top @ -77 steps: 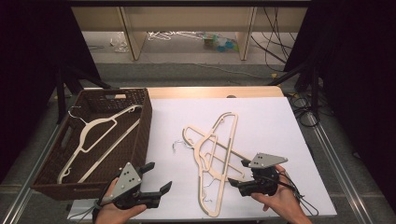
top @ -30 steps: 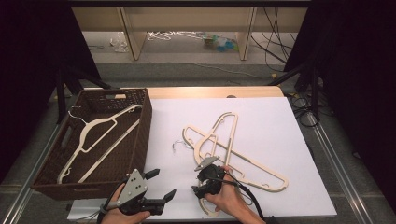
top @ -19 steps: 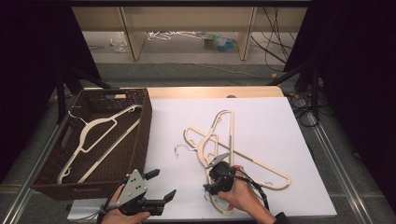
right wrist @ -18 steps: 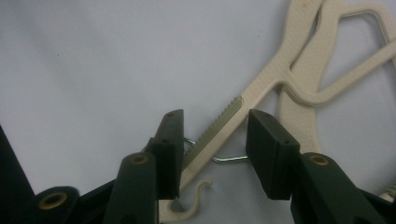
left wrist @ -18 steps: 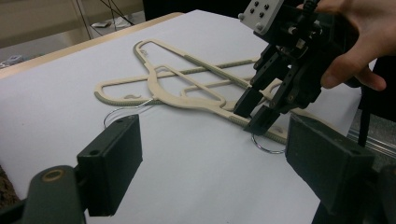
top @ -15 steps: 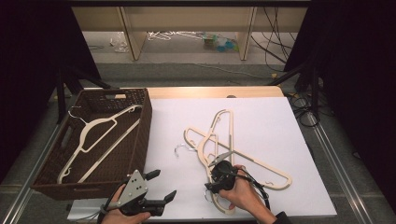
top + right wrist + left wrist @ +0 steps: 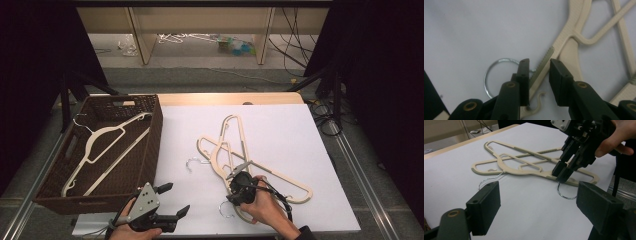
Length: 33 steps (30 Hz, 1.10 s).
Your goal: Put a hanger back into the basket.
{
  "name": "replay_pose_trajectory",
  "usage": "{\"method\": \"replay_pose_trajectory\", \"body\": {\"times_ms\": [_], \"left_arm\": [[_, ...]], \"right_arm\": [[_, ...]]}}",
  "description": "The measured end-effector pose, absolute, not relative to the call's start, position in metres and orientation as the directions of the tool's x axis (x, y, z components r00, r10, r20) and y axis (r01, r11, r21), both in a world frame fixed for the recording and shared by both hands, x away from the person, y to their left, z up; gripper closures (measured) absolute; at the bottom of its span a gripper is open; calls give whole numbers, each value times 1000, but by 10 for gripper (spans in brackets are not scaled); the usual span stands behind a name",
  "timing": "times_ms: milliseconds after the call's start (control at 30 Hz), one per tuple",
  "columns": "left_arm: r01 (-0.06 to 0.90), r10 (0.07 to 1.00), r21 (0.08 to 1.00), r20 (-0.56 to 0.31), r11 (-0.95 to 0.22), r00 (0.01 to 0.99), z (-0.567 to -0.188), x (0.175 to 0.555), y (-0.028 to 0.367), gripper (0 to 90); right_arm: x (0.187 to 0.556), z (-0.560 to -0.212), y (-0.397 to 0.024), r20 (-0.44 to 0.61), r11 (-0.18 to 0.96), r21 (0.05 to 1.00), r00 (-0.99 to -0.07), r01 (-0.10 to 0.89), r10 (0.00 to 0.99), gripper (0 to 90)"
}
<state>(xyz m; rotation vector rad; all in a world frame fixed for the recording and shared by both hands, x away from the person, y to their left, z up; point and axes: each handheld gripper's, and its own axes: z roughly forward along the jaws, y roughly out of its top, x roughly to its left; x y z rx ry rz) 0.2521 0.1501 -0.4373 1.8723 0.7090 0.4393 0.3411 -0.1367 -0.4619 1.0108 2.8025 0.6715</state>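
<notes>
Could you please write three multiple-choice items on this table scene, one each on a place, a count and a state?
1. Where does the single cream plastic hanger lie?
A. on the white sheet
B. in the dark brown wicker basket
C. on the floor

2. How many crossed cream hangers lie on the white sheet?
A. two
B. four
C. none

3. How do the left gripper jaws stand?
A. shut on a hanger
B. shut on nothing
C. open, holding nothing

Answers: 1 B, basket walls surround it; 2 A, two hooks show; 3 C, bare sheet between its jaws.

Even overhead light on white table (image 7: pixel 310 130); surrounds dark. Soft shadows beneath right gripper's fingers (image 7: pixel 524 75), which are blurred close up; hanger (image 7: pixel 571 30) beyond them slightly soft. No glare.
</notes>
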Motion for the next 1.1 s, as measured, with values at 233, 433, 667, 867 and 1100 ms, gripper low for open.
{"method": "replay_pose_trajectory", "body": {"times_ms": [233, 433, 667, 867, 1100], "left_arm": [[270, 641, 916, -18, -296, 767, -438, 252, 148, 199], [264, 638, 917, -12, -301, 770, -439, 253, 147, 200], [272, 643, 915, -17, -300, 765, -439, 252, 148, 201], [269, 644, 914, -12, -303, 765, -438, 252, 149, 202], [270, 640, 916, -20, -296, 768, -439, 253, 148, 203]], "right_arm": [[337, -459, -162, 95, 717, 361, -788, 596, 608, 735], [333, -463, -161, 88, 704, 372, -778, 605, 622, 634], [329, -463, -159, 19, 725, 375, -787, 578, 617, 726], [331, -459, -172, 14, 780, 333, -830, 529, 557, 794], [331, -460, -179, 45, 816, 336, -873, 471, 485, 786]]}}
